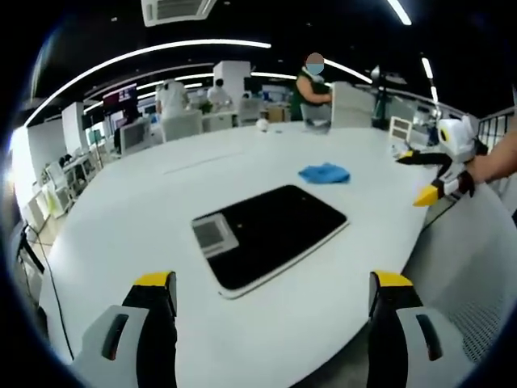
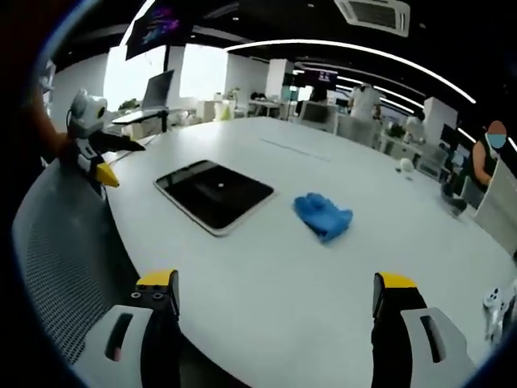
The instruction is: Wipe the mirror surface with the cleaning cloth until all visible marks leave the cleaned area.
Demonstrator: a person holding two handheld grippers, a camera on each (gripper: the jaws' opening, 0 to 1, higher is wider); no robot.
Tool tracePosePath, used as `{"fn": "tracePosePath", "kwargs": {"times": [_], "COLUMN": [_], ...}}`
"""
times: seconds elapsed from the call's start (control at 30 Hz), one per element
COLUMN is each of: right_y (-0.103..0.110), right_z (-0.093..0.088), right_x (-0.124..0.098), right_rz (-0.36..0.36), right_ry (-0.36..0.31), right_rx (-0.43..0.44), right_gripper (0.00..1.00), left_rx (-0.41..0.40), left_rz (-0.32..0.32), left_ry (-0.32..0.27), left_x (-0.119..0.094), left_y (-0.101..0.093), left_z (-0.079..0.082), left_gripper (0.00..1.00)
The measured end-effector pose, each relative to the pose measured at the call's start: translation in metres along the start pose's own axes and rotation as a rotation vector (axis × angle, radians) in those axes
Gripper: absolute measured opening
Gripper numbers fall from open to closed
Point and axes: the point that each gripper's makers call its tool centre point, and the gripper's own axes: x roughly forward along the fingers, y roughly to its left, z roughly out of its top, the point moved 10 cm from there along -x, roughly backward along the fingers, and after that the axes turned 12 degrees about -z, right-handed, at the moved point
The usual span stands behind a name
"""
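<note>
My left gripper (image 1: pixel 272 311) hangs over the near edge of the big white table (image 1: pixel 145 218), its two yellow-tipped jaws spread wide with nothing between them. The tabletop is smooth, matte and rounded at its rim. Flat on it lies the mirror (image 1: pixel 271 234), a thin rectangular slab with rounded corners and a pale border; its glossy surface reads almost black and reflects a ceiling vent near one end. In the left gripper view its long axis runs diagonally, from lower left up toward the right. Beyond it, apart from the mirror, sits the cleaning cloth (image 1: pixel 325 173), a soft, crumpled blue heap. My right gripper (image 2: pixel 275 311) is likewise parted and empty; from the right gripper view the mirror (image 2: pixel 214 194) lies left of the cloth (image 2: pixel 323 214), the two near each other but not touching. A perforated grey chair back (image 2: pixel 65 250) curves along the table's edge.
</note>
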Motion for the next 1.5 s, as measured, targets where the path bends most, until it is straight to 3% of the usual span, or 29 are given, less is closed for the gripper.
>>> {"fn": "tracePosePath", "kwargs": {"times": [0.1, 0.17, 0.33, 0.4, 0.5, 0.7, 0.97, 1.03, 1.33, 1.5], "right_y": [-0.004, -0.007, -0.011, -0.011, -0.013, -0.012, -0.019, -0.024, -0.06, -0.076], "right_z": [0.0, -0.001, 0.006, 0.003, -0.004, 0.004, 0.012, 0.02, 0.081, 0.1], "right_x": [0.003, -0.001, 0.002, 0.001, 0.001, 0.003, 0.007, 0.01, 0.037, 0.054], "right_rz": [-0.003, -0.008, -0.013, -0.006, 0.001, 0.009, 0.027, 0.017, 0.069, 0.064], "right_ry": [0.001, -0.015, -0.037, -0.042, 0.006, -0.03, -0.04, -0.055, -0.151, -0.173], "right_rx": [0.063, 0.104, 0.119, 0.07, 0.149, 0.059, 0.088, 0.041, 0.101, 0.081], "right_gripper": [1.0, 1.0, 1.0, 0.99, 1.0, 0.99, 0.97, 0.96, 0.95, 0.94], "left_rx": [-0.031, -0.018, -0.055, -0.087, -0.051, -0.087, -0.083, -0.084, -0.088, -0.09], "left_rz": [-0.043, -0.036, -0.006, -0.022, -0.021, 0.007, 0.013, 0.013, 0.018, 0.02], "left_ry": [-0.021, -0.023, -0.043, -0.03, -0.029, -0.021, -0.023, -0.023, -0.03, -0.033], "left_x": [0.003, 0.001, -0.001, 0.001, 0.003, 0.002, 0.002, 0.002, 0.001, 0.001], "left_y": [-0.001, 0.0, 0.003, 0.0, -0.002, 0.0, 0.001, 0.001, 0.002, 0.002], "left_z": [0.0, 0.0, 0.001, 0.0, 0.002, 0.0, 0.001, 0.001, 0.001, 0.001], "left_gripper": [1.0, 1.0, 1.0, 1.0, 1.0, 1.0, 1.0, 1.0, 1.0, 1.0]}}
